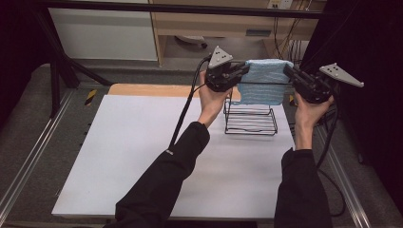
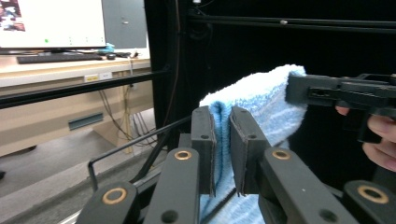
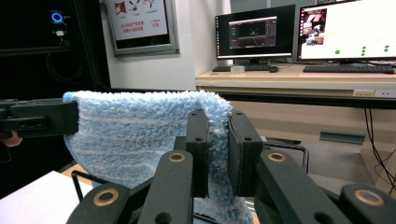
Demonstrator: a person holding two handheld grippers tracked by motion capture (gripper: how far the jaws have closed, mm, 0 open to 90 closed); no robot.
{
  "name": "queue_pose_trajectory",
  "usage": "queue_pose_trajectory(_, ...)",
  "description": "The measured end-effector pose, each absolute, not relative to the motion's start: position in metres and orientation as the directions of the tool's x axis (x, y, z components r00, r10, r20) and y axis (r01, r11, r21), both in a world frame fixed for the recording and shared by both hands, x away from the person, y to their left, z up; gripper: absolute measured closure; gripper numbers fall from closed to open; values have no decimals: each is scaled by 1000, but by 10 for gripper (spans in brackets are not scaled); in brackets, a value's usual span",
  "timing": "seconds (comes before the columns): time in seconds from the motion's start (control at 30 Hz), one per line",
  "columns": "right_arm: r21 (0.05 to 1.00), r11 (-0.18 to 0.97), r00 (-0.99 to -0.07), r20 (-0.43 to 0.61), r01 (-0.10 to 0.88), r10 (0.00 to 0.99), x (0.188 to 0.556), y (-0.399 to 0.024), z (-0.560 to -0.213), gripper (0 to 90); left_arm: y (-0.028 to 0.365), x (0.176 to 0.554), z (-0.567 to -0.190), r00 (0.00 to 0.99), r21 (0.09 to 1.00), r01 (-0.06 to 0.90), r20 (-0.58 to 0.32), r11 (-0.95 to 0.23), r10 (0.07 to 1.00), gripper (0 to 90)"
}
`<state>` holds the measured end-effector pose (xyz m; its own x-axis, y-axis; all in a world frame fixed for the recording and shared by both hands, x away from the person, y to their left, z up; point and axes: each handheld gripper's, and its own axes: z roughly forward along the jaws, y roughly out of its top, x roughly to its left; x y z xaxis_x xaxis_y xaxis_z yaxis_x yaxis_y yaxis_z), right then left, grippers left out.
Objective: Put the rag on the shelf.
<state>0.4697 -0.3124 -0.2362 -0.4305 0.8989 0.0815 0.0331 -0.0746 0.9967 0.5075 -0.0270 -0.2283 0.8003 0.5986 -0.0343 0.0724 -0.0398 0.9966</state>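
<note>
Light blue towel held up in the air, stretched flat between the two grippers, directly above the black wire rack — lower edge hanging down just in front of the rack's upper bars, whether touching them cannot be told. Fluffy surface with paler stripes, top edge folded over, seen close in both gripper views. Left gripper clamped on the towel's left upper corner, above the rack's left side; jaws pressed together on a fold of the cloth in the left gripper view. Right gripper clamped on the right upper corner, above the rack's right side; jaws closed on the cloth edge in the right gripper view. Each gripper carried by a hand with a black sleeve, grey three-cornered plate on top, black cable trailing down. Rack standing near the far right part of the white tabletop, with a strip of bare wood to the left of the rack along the far edge. Beyond the rack — a desk with monitors and keyboards.
</note>
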Motion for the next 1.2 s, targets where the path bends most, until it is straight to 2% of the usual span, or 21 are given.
queue_pose_trajectory(0.6,999,-23,-462,37,38,886,449,-314,-243,766,-24,485,-237,831,987,118,-40,-106,554,800)
queue_pose_trajectory(0.77,998,-1,-479,29,58,878,440,-315,-242,687,-23,482,-241,833,984,130,-42,-122,552,801)
queue_pose_trajectory(1.03,997,-7,-492,43,74,869,422,-315,-243,501,-25,476,-247,829,978,119,-3,-172,560,801)
queue_pose_trajectory(1.2,998,-6,-504,34,57,863,418,-307,-232,490,-26,474,-248,827,976,112,14,-188,563,800)
